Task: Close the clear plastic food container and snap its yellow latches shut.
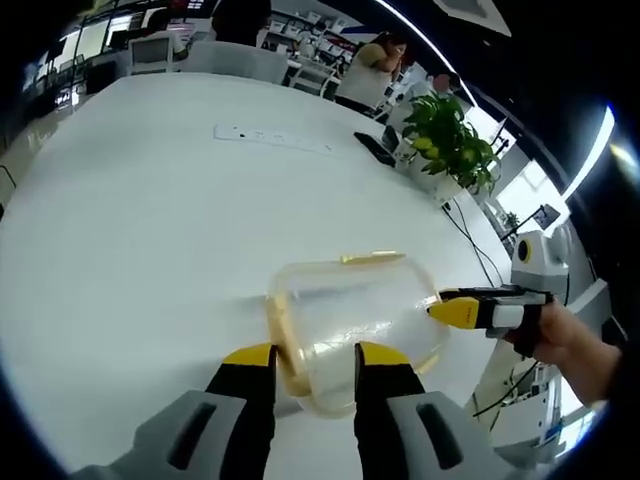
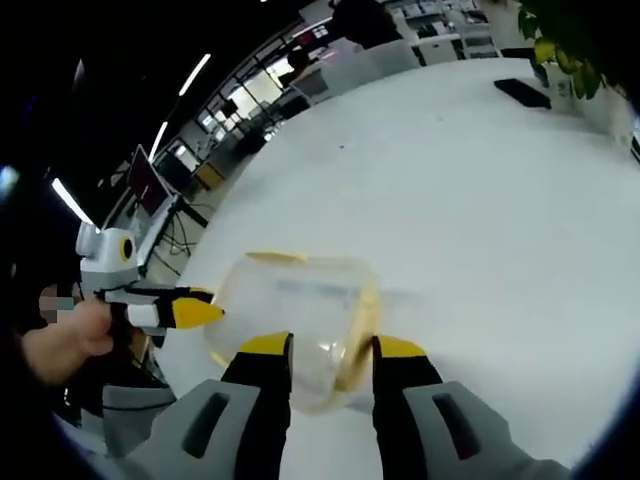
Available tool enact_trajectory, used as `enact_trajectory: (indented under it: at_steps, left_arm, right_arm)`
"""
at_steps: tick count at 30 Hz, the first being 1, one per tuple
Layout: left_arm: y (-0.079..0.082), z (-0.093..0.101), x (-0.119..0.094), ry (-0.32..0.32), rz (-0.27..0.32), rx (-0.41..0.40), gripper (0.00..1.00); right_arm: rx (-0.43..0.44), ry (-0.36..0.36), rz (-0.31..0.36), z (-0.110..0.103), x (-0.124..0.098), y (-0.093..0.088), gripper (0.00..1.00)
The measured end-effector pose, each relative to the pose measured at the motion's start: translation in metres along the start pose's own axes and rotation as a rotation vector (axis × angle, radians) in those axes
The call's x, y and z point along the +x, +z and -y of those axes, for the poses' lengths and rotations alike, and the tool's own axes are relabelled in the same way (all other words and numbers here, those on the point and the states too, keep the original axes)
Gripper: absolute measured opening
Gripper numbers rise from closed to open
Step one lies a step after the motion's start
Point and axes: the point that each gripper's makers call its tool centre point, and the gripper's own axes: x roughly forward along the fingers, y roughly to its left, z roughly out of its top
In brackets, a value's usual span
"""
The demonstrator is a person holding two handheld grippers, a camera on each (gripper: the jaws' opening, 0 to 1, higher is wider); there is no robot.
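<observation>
Clear container sits on the white table, near the edge closest to the person, lid looks down on top, yellow latches along its sides – one on the far rim, another at the near-left end.

Risk from here, as a guess: box is light and the tabletop is slick, so a one-sided push on a latch could skate or tip it instead of snapping; if the lid isn't seated square, the latch may ride over the rim and not catch.

Left gripper is at the near end of the box, jaws apart w/ the container's corner between the yellow tips – whether they pinch it can't be told. Right gripper is at the opposite end, same story: jaws spread, box edge between them, contact unclear. In the left gripper view its yellow tip meets the box's right side.

Further out: potted plant, a dark phone, a power strip.
</observation>
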Motion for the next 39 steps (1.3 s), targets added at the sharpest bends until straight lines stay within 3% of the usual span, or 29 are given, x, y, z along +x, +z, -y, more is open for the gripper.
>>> enact_trajectory:
  at_steps: [6,10,13,21,27,33,39]
  left_arm:
    - [0.009,0.003,-0.002,0.003,0.021,0.175,0.23]
    - [0.014,0.005,-0.007,0.005,0.02,0.23,0.2]
    - [0.022,0.006,-0.011,0.017,0.032,0.321,0.2]
    - [0.04,0.02,-0.015,0.005,0.073,0.434,0.2]
    - [0.04,0.037,-0.007,-0.059,0.06,0.537,0.19]
    - [0.036,0.051,0.003,-0.097,0.046,0.656,0.18]
    - [0.036,0.06,0.011,-0.131,0.051,0.723,0.12]
  right_arm:
    - [-0.072,-0.02,0.009,0.002,0.0,0.007,0.27]
    - [-0.111,-0.031,0.014,0.004,-0.001,0.01,0.24]
    - [-0.124,-0.043,0.026,0.006,-0.005,0.014,0.21]
    - [-0.121,-0.047,0.093,-0.002,-0.011,0.03,0.11]
    - [-0.198,-0.035,0.091,-0.013,-0.007,0.031,0.1]
    - [-0.363,0.005,0.074,-0.031,0.0,0.024,0.04]
    - [-0.392,0.048,0.057,-0.044,0.007,0.017,0.01]
